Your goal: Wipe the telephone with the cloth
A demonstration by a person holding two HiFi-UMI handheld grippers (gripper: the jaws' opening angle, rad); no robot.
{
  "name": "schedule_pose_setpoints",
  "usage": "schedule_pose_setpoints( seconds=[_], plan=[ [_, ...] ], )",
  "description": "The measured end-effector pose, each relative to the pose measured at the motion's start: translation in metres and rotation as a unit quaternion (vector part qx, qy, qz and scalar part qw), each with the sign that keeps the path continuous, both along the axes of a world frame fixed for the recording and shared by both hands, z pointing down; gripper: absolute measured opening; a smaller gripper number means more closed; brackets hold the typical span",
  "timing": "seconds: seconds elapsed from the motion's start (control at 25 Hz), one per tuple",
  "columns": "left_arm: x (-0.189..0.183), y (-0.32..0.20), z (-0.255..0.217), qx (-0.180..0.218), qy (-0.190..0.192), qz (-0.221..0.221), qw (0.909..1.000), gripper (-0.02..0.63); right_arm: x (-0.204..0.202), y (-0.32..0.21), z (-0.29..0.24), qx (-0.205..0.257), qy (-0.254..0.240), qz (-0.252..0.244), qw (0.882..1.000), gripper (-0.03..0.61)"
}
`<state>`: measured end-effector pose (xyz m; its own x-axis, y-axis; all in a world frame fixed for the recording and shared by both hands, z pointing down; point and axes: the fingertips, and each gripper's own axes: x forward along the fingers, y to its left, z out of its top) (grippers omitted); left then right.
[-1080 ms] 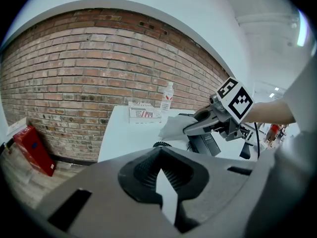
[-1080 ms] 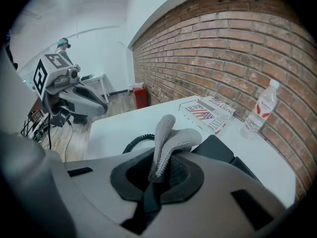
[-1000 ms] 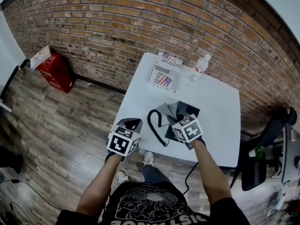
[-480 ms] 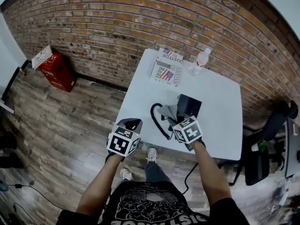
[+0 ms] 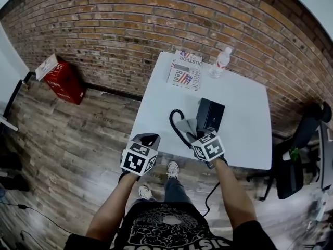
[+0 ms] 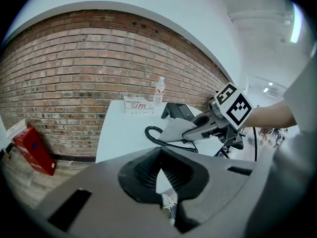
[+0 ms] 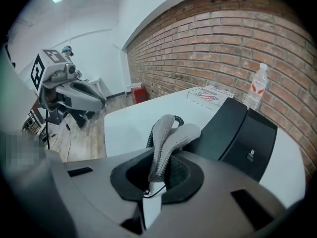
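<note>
A black telephone (image 5: 211, 115) stands on the white table (image 5: 244, 113), its coiled cord (image 5: 176, 125) looping off to the left. My right gripper (image 5: 195, 135) is shut on a grey cloth (image 5: 187, 126), which hangs against the phone's near left side. In the right gripper view the cloth (image 7: 166, 135) rises from between the jaws, with the telephone (image 7: 240, 133) just beyond. My left gripper (image 5: 147, 138) hovers off the table's front left corner over the floor, shut and holding nothing. It faces the cord (image 6: 161, 135) and the telephone (image 6: 177, 110).
A water bottle (image 5: 221, 62) and a stack of booklets (image 5: 184, 75) sit at the table's far edge by the brick wall. A red box (image 5: 63, 80) is on the floor at left. An office chair (image 5: 294, 163) stands right of the table.
My right gripper has drawn the cloth back off the phone toward the table's front edge, baring more of the phone's top. The left gripper has stayed where it was.
</note>
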<state>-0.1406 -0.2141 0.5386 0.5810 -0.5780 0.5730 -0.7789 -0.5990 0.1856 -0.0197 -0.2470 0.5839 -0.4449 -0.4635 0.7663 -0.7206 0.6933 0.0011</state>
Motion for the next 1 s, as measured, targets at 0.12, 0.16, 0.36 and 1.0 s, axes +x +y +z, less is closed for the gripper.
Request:
schedule_pose_setpoints(
  seconds=[0.12,0.16,0.36,1.0],
  plan=[
    [-0.004,0.007,0.001,0.001,-0.002,0.002,1.0,0.006,-0.001,0.009,0.003,-0.002,-0.008,0.01,1.0,0.011],
    [-0.006,0.01,0.001,0.001,-0.003,0.002,1.0,0.006,-0.002,0.012,0.005,-0.002,-0.011,0.014,1.0,0.011],
    [-0.013,0.021,0.0,0.002,-0.003,0.007,1.0,0.006,-0.004,0.024,0.0,0.007,-0.028,0.038,0.999,0.011],
    [0.019,0.009,-0.048,0.056,0.012,0.037,0.9977,0.006,0.056,0.058,-0.097,0.12,-0.085,0.156,0.977,0.011]
  ],
)
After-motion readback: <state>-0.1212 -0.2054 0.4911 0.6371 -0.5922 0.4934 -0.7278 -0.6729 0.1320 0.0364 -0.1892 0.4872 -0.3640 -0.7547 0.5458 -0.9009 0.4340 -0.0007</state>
